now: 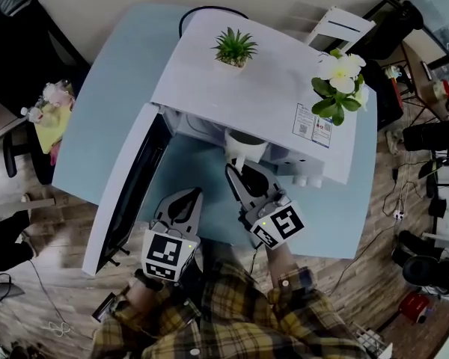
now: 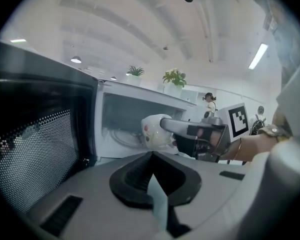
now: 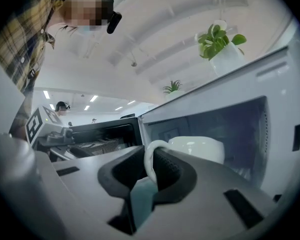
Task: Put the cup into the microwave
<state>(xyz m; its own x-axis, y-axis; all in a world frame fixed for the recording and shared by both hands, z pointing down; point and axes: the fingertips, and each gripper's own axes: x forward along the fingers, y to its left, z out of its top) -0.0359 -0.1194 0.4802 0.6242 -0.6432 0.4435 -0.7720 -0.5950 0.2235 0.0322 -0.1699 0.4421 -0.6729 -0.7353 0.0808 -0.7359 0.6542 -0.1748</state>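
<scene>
Only our right gripper view shows the right gripper (image 3: 151,159) clamped on the handle of the cup (image 3: 200,149), which sits mid-frame at the mouth of the microwave (image 1: 269,96). Our left gripper (image 2: 151,156), jaws together and empty, hangs right of the open door (image 1: 127,193).

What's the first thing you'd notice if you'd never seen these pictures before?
A white cup, pinched by its handle in the right gripper, hangs at the mouth of a big white microwave whose door stands open to the left. On its top sit a spiky green plant near the back and a white-flowered plant at the right corner.
</scene>
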